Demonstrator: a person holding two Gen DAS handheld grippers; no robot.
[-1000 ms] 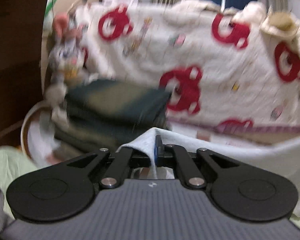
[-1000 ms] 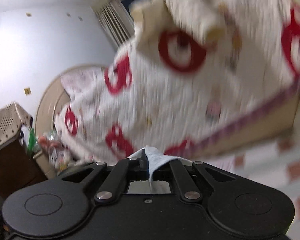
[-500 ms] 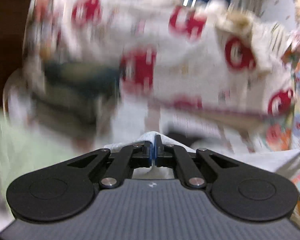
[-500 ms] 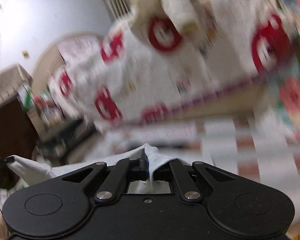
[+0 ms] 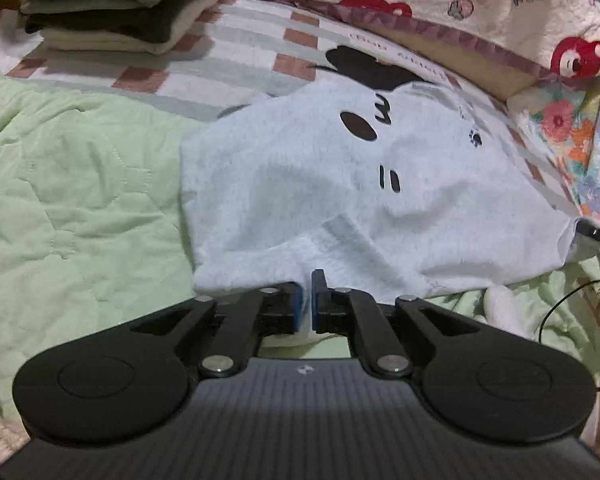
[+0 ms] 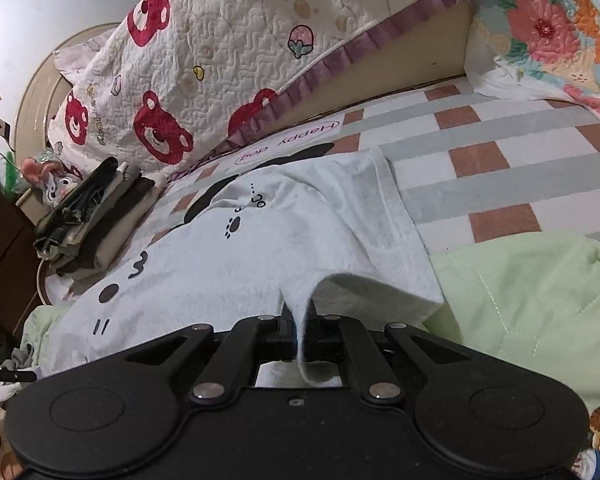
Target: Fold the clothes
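Two claws, left claw (image 5: 306,300) and right claw (image 6: 300,336), each pinching the white garment's (image 5: 340,184) near edge.

Both views, a second ago aimed up at the white quilted cover printed with red bears (image 6: 204,60), have tipped down onto the bed. The pale grey fleece garment with black cartoon marks (image 5: 340,184), earlier only a pinched fold at the fingertips, now lies spread over the light green quilt (image 5: 72,184) and the checked sheet beside it. The motion blur of half a second ago has cleared.
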